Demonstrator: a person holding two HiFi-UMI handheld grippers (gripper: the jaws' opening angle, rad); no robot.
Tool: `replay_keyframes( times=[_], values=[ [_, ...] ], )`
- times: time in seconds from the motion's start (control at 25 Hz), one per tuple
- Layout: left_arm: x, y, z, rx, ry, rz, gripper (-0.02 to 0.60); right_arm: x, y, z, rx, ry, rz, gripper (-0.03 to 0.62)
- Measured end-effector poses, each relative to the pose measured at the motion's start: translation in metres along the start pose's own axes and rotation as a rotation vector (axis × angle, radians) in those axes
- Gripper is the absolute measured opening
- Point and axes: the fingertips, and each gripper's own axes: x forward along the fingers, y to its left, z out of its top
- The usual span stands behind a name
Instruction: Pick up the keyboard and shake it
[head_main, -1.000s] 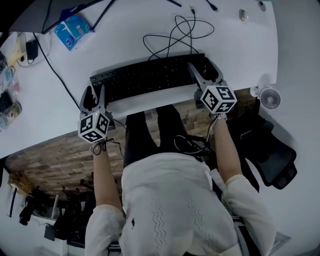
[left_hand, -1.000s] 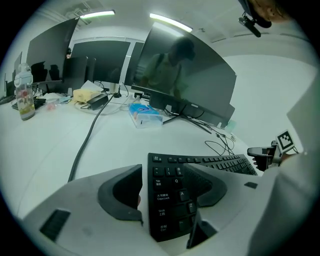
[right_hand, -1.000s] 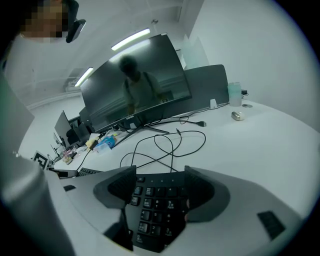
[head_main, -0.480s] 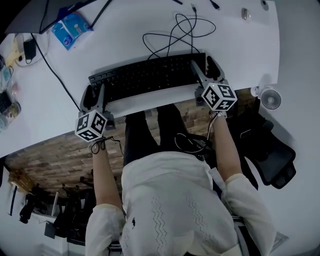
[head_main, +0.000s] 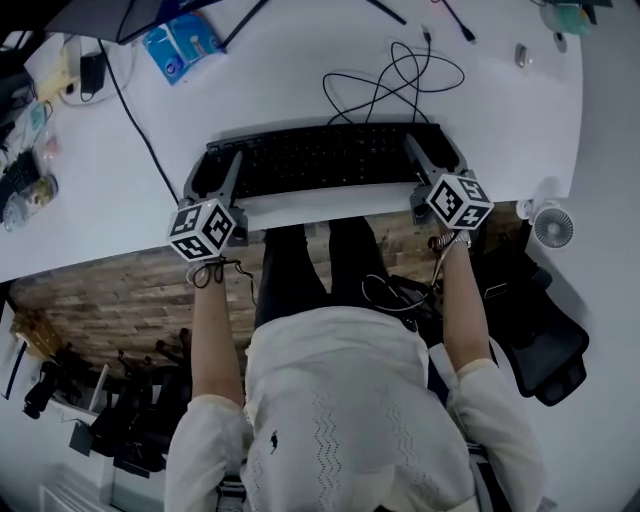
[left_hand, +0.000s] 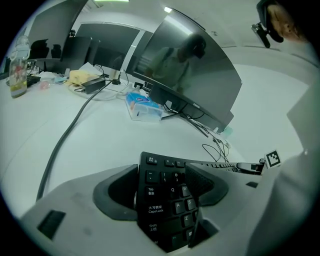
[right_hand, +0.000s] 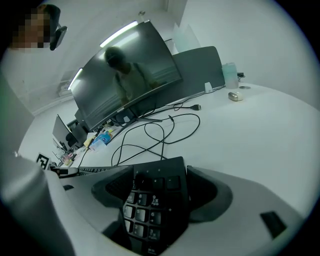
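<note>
A black keyboard (head_main: 330, 160) lies along the front edge of the white desk (head_main: 300, 90). My left gripper (head_main: 212, 170) straddles its left end: in the left gripper view one finger (left_hand: 117, 192) stands just off the keyboard's (left_hand: 167, 200) side edge and the other rests over the keys. Its jaws have just been opening, with the keyboard's end still between them. My right gripper (head_main: 432, 150) straddles the number-pad end (right_hand: 152, 200). One finger there overlaps the keys and the other finger (right_hand: 210, 192) sits close against the edge; contact is unclear.
Loops of black cable (head_main: 390, 80) lie on the desk just behind the keyboard. A blue packet (head_main: 185, 42) and monitor stands sit at the back, with clutter at far left. A small fan (head_main: 552, 225) and a black chair (head_main: 540, 320) stand right of the person.
The keyboard, slanted with its right end further back before, now lies straight on the desk. Both grippers stayed at its ends, and the left jaws have spread a little.
</note>
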Motion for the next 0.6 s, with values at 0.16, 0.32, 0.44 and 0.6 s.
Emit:
replay_keyframes(
  times=[0.16, 0.32, 0.44, 0.6],
  values=[
    [-0.0009, 0.0025, 0.0013, -0.001, 0.009, 0.006, 0.282, 0.0027, 0.003, -0.002, 0.004, 0.01, 0.002, 0.324],
    [-0.0015, 0.0035, 0.0013, -0.035, -0.001, 0.02, 0.285, 0.0027, 0.0022, -0.0024, 0.0, 0.013, -0.002, 0.33],
    [-0.0031, 0.0028, 0.0013, -0.022, -0.008, 0.056, 0.285, 0.0035, 0.0032, -0.001, -0.021, 0.003, -0.01, 0.33],
    [-0.0101, 0.003, -0.0034, -0.024, -0.011, 0.081, 0.287, 0.0005, 0.0077, 0.0006, -0.046, -0.003, -0.01, 0.331]
  ],
)
